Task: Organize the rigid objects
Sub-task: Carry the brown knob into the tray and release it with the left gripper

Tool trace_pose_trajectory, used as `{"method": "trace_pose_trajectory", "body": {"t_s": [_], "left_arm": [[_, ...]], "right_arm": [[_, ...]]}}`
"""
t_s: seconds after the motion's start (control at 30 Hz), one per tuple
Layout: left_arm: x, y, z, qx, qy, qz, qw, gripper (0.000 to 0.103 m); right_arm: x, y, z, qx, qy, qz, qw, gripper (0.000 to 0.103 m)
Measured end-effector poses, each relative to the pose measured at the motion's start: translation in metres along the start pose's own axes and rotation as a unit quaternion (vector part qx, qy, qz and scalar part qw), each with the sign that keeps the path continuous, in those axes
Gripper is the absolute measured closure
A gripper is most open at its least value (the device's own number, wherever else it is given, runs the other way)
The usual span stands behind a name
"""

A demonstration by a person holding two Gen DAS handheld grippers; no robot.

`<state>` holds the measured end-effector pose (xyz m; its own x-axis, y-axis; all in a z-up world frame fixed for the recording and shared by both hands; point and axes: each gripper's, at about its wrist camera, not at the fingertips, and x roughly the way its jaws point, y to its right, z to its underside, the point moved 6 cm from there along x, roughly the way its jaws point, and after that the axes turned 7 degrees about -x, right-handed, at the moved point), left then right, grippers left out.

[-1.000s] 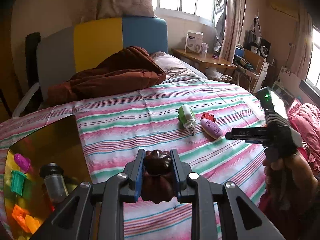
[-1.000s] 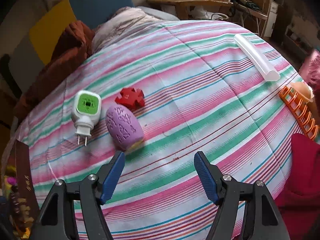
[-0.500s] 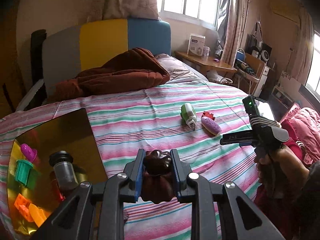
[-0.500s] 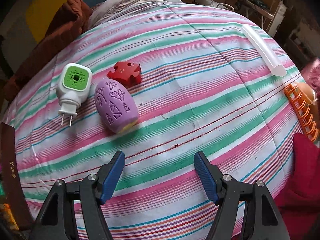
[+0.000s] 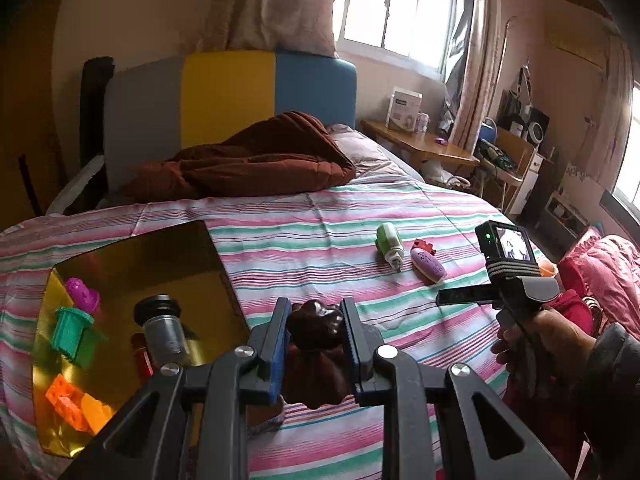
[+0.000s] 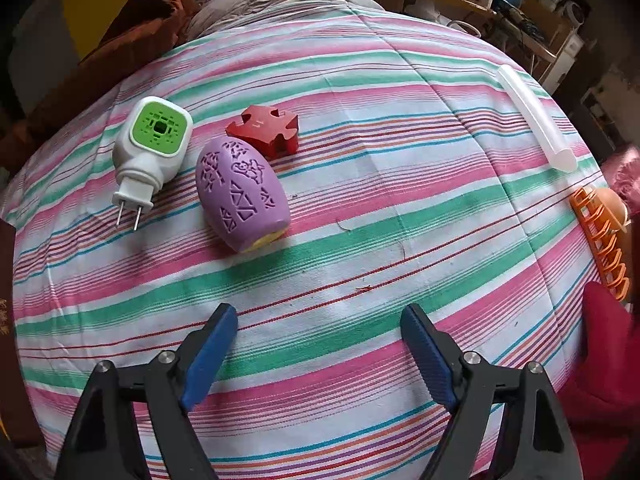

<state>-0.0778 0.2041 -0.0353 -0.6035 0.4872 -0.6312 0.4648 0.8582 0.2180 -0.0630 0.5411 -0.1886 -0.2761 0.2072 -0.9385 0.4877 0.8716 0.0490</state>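
My left gripper (image 5: 314, 322) is shut on a dark brown lumpy object (image 5: 316, 332), held above the striped bed beside the gold tray (image 5: 132, 264). The tray holds a purple piece (image 5: 82, 294), a green cup (image 5: 72, 332), a grey cylinder (image 5: 162, 328) and orange blocks (image 5: 74, 402). My right gripper (image 6: 320, 332) is open and empty above the sheet, below a purple egg-shaped object (image 6: 240, 194), a white and green plug-in device (image 6: 152, 144) and a red puzzle piece (image 6: 266, 128). The right gripper also shows in the left wrist view (image 5: 460, 296).
A clear tube (image 6: 534, 116) lies at the far right of the bed. An orange rack (image 6: 600, 240) and red cloth (image 6: 608, 344) sit at the right edge. A brown blanket (image 5: 244, 160) lies by the headboard. A wooden desk (image 5: 420, 144) stands beyond the bed.
My left gripper has pulled back and left with the brown object, bringing more of the tray into view. My right gripper has moved closer to the purple egg and plug-in device.
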Motion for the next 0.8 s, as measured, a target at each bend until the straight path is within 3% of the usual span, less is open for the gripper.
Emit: {"method": "trace_pose_trajectory", "body": {"t_s": [0.2, 0.37, 0.6, 0.8], "left_arm": [[-0.021, -0.032, -0.002, -0.031, 0.013, -0.015, 0.9993, 0.079], [-0.045, -0.089, -0.003, -0.087, 0.026, -0.046, 0.9948, 0.079], [-0.067, -0.198, 0.013, -0.185, 0.025, -0.116, 0.9756, 0.079], [-0.056, -0.244, 0.023, -0.254, 0.007, -0.101, 0.9618, 0.079]], "right_arm": [[0.000, -0.003, 0.001, -0.010, 0.000, 0.004, 1.000, 0.013], [0.000, -0.004, 0.000, -0.024, -0.004, 0.006, 1.000, 0.012], [-0.001, -0.004, -0.002, -0.030, -0.005, 0.009, 1.000, 0.012], [-0.002, -0.006, -0.002, -0.035, -0.002, 0.012, 0.999, 0.012]]}}
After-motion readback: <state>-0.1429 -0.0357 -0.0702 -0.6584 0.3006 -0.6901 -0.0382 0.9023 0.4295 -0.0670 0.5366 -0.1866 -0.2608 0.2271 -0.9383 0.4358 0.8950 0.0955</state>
